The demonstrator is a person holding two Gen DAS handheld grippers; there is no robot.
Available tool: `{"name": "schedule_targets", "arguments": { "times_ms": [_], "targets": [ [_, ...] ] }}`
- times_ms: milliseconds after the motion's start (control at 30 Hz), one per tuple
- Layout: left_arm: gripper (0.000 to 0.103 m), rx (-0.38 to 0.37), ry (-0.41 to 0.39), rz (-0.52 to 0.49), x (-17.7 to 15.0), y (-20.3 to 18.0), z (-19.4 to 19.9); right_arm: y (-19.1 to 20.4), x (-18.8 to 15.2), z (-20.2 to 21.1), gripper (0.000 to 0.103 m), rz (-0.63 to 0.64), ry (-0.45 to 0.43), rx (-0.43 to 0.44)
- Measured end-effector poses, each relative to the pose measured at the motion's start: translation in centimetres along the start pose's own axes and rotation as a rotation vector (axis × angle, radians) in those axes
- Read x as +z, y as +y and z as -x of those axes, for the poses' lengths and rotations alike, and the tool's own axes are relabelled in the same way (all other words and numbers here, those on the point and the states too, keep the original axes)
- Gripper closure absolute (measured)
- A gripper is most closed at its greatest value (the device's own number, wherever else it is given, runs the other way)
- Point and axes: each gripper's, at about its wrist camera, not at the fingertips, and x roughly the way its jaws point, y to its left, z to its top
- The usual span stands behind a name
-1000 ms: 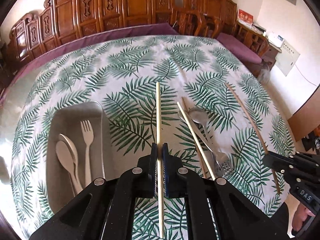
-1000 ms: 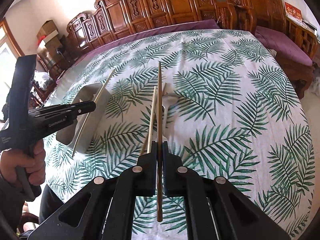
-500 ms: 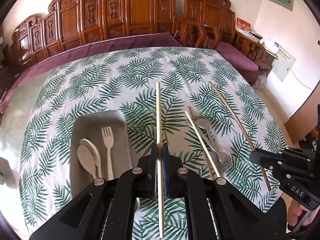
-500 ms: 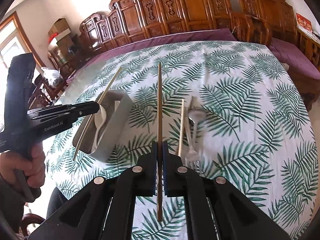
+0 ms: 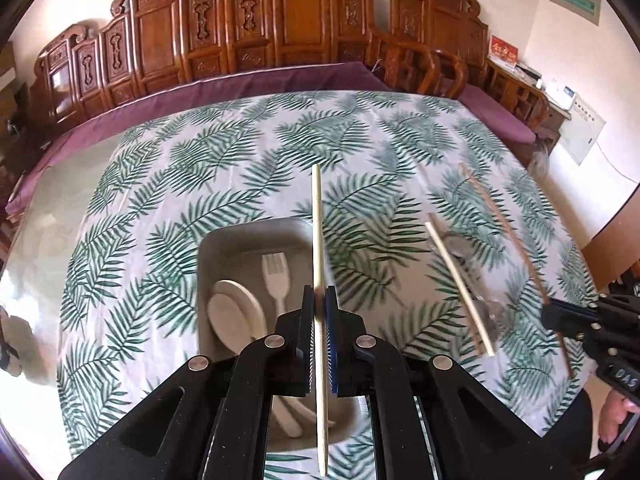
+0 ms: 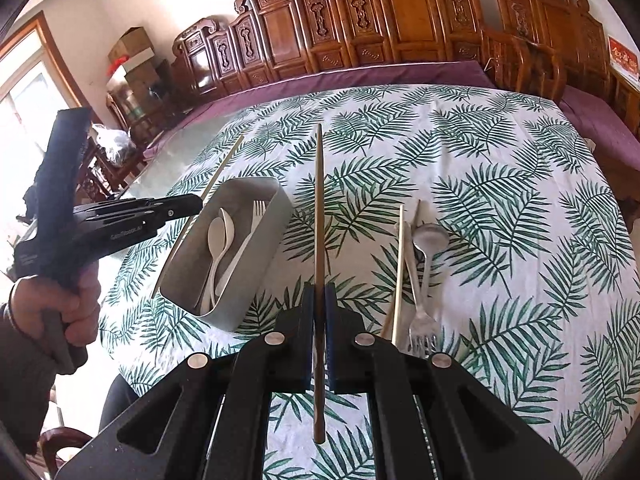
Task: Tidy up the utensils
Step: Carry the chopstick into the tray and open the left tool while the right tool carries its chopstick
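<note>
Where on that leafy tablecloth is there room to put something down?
The far half of the tablecloth, toward the carved wooden chairs, shows bare, as does the strip right of the metal spoon. It is crowded near the front, between the grey tray and the loose chopsticks and metal fork.

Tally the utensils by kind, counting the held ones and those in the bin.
Chopsticks: 4 (two held, two lying loose)
Spoons: 3
Forks: 2
Total: 9

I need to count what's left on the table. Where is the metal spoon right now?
The metal spoon lies on the leaf-print tablecloth, right of the grey tray in the right wrist view, beside a pale chopstick and a metal fork.
</note>
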Motion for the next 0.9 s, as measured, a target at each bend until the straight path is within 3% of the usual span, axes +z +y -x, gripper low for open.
{"name": "schedule_targets", "arguments": {
  "times_ms": [367, 900],
  "targets": [
    [0.099, 0.034, 0.082, 0.012, -1.1, 3.6, -4.2, 0.8, 0.5, -1.8, 0.097, 0.013, 0.024, 0.010],
    [0.098, 0.028, 0.142, 0.011, -2.0, 4.3, -7.7, 2.7, 1.4, -3.8, 0.097, 0.046, 0.056, 0.011]
  ]
}}
